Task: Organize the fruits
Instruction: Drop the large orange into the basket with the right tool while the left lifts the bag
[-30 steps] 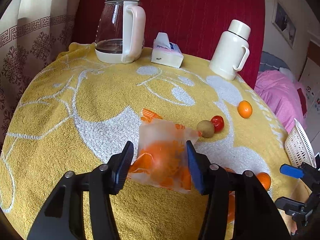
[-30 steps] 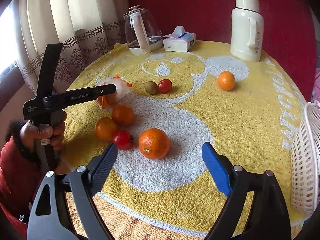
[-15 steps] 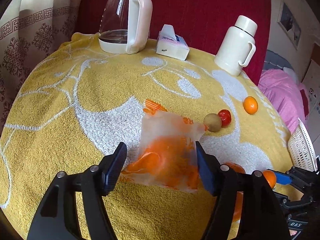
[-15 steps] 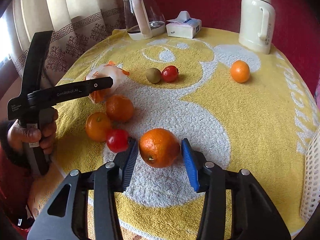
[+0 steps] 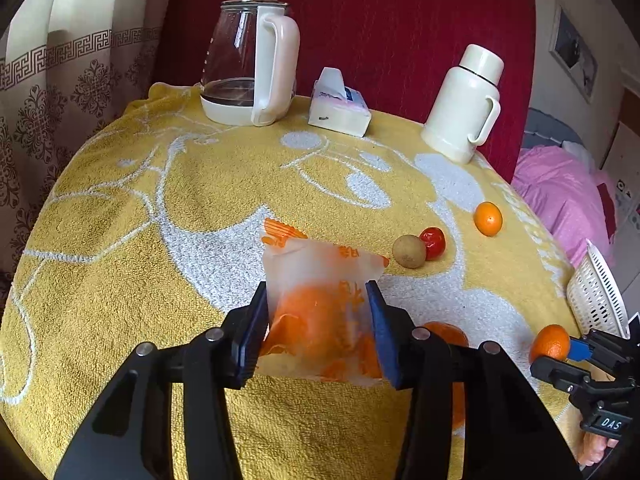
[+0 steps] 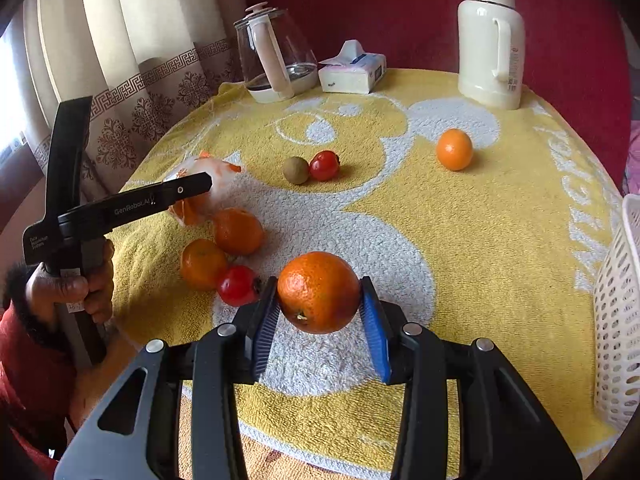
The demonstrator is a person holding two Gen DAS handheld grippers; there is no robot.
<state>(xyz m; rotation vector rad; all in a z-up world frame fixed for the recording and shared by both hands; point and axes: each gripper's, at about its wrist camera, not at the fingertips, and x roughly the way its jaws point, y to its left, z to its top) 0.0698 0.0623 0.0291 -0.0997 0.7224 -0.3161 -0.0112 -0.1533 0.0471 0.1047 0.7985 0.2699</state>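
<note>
My left gripper [image 5: 316, 320] is shut on a clear bag with an orange inside [image 5: 320, 304], on the yellow towel. It also shows in the right wrist view [image 6: 200, 192]. My right gripper [image 6: 320, 312] is shut on a large orange [image 6: 318, 292], held just above the towel. Two more oranges [image 6: 238, 230] [image 6: 202, 262] and a red tomato [image 6: 238, 284] lie to its left. A kiwi [image 6: 296, 170] and a second tomato [image 6: 325, 165] sit mid-table, and a small orange [image 6: 454, 149] lies further right.
A white perforated basket [image 6: 618, 320] stands at the table's right edge. A glass kettle [image 6: 276, 56], a tissue box [image 6: 352, 72] and a cream thermos [image 6: 490, 40] stand along the back. The yellow towel [image 6: 480, 240] covers the table.
My left gripper closed onto the bagged orange. My right gripper moved forward, closed on the large orange and lifted it slightly.
</note>
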